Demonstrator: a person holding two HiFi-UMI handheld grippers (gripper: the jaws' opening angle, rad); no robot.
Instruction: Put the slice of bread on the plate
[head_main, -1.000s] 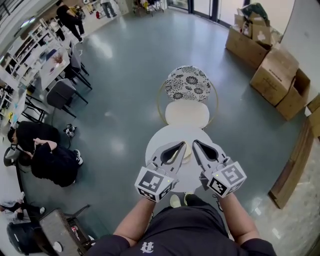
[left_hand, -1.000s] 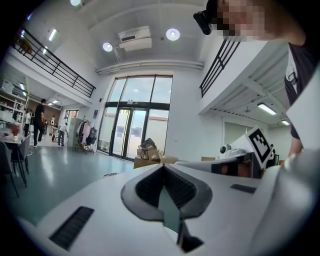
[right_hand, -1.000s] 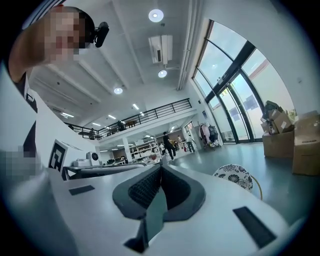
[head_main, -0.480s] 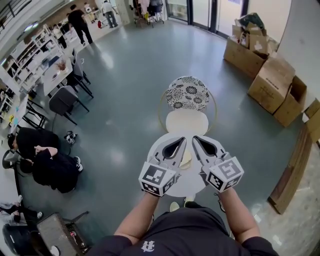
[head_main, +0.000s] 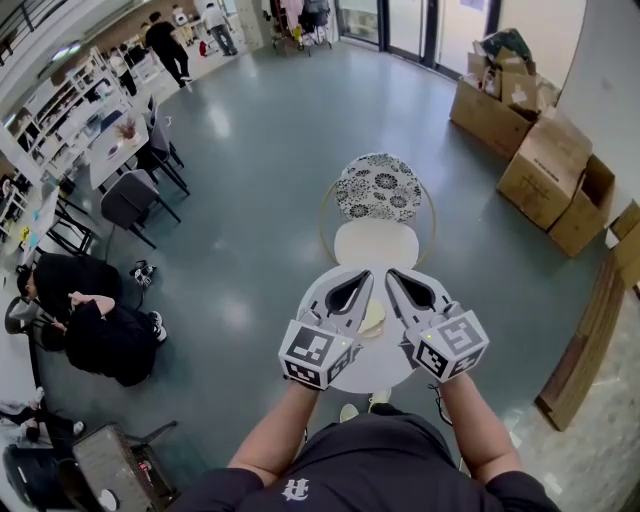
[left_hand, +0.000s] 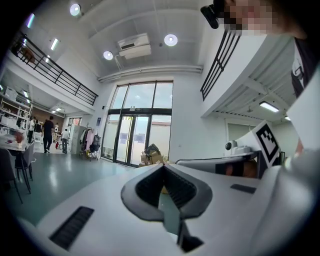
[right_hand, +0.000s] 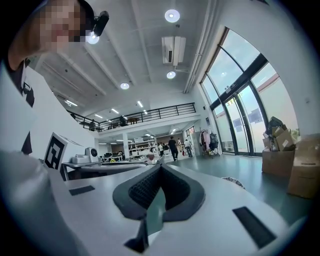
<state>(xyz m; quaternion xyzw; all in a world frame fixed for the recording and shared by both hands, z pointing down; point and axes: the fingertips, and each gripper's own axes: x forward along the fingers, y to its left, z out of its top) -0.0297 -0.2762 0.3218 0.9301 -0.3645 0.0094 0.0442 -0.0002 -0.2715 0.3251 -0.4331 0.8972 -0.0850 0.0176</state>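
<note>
My fingers are pressed together on both sides, with nothing held between them. My left gripper (head_main: 366, 279) and right gripper (head_main: 392, 277) hang side by side over the small round table (head_main: 368, 366). On the tabletop, seen in the gap between the two grippers and nearer to me than their tips, lies a pale round thing (head_main: 372, 318). I cannot tell whether it is bread or plate.

A small round white table (head_main: 372, 368) is standing on the grey floor (head_main: 250, 200), just in front of the flower-patterned chair (head_main: 377, 186). Something pale and round, perhaps the plate (head_main: 373, 318), is lying on its chair-side half.
</note>
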